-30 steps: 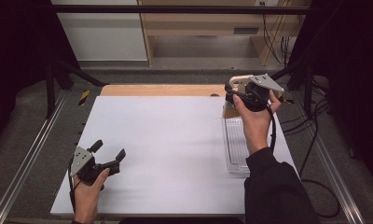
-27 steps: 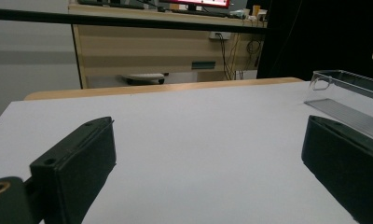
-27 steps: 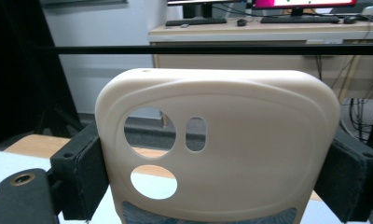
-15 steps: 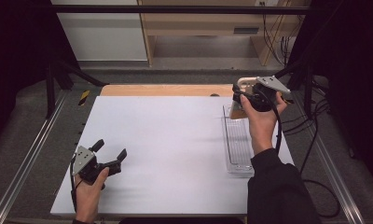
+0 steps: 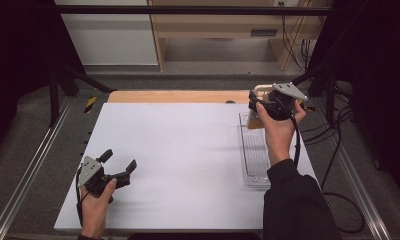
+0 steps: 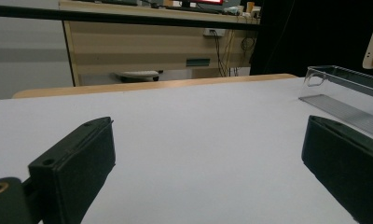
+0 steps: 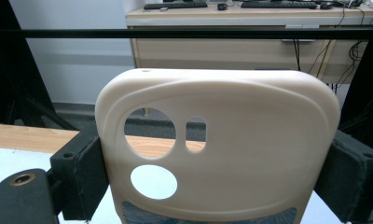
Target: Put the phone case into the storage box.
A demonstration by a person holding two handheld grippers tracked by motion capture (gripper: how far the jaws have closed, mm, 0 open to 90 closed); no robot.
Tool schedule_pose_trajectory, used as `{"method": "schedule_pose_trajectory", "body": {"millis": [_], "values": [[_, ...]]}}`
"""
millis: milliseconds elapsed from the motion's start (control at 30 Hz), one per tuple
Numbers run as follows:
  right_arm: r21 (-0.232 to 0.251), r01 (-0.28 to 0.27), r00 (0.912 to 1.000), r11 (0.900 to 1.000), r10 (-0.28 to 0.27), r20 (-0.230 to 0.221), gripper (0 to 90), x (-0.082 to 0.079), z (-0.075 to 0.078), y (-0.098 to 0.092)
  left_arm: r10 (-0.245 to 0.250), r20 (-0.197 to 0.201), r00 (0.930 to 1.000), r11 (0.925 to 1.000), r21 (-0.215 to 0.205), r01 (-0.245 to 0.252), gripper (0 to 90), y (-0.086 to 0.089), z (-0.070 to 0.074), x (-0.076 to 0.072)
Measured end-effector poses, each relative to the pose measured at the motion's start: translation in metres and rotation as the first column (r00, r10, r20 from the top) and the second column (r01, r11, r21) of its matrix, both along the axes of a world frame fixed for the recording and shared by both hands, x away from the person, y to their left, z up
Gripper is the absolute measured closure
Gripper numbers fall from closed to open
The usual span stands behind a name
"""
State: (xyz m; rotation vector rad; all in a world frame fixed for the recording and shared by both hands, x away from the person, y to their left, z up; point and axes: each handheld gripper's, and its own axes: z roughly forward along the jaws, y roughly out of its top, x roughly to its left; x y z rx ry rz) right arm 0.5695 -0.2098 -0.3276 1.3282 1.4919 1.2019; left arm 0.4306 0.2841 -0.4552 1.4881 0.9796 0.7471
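**Phone case picked, placement pending**

Right gripper [image 5: 260, 107] is clamped on a cream phone case [image 7: 217, 144], jaws pressing its two long sides, camera cutouts facing the right gripper view. In the high view the case [image 5: 253, 121] is held in the air over the far end of the clear tray [image 5: 253, 157], which sits at the right edge of the white desk [image 5: 183, 150]. Can't tell if the case's lower edge touches the tray or just hovers above it.

Left gripper [image 5: 119, 167] is released, jaws spread wide, holding nothing, parked low over the near left of the desk, well apart from the tray. Its own view shows the tray [image 6: 348, 88] far off to the right.

Judgement: grasp is done, and the case looks about midway between tray and wherever it goes. Left to do: set it down and release. The left side has no part in it so far.
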Motion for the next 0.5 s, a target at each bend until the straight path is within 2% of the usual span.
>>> {"method": "schedule_pose_trajectory", "body": {"millis": [200, 500], "values": [[0.003, 0.003, 0.9999, 1.000, -0.003, -0.013, 11.5, 0.004, -0.004, 0.000, -0.007, -0.003, 1.0000, 1.0000, -0.003, 0.007, 2.2, 0.000, 0.000, 0.001], [-0.024, 0.008, 0.9995, 1.000, -0.009, -0.031, 11.5, 0.009, -0.011, 0.003, -0.020, -0.004, 0.9998, 0.9998, 0.002, 0.020, 2.2, -0.001, 0.000, 0.001]]}}
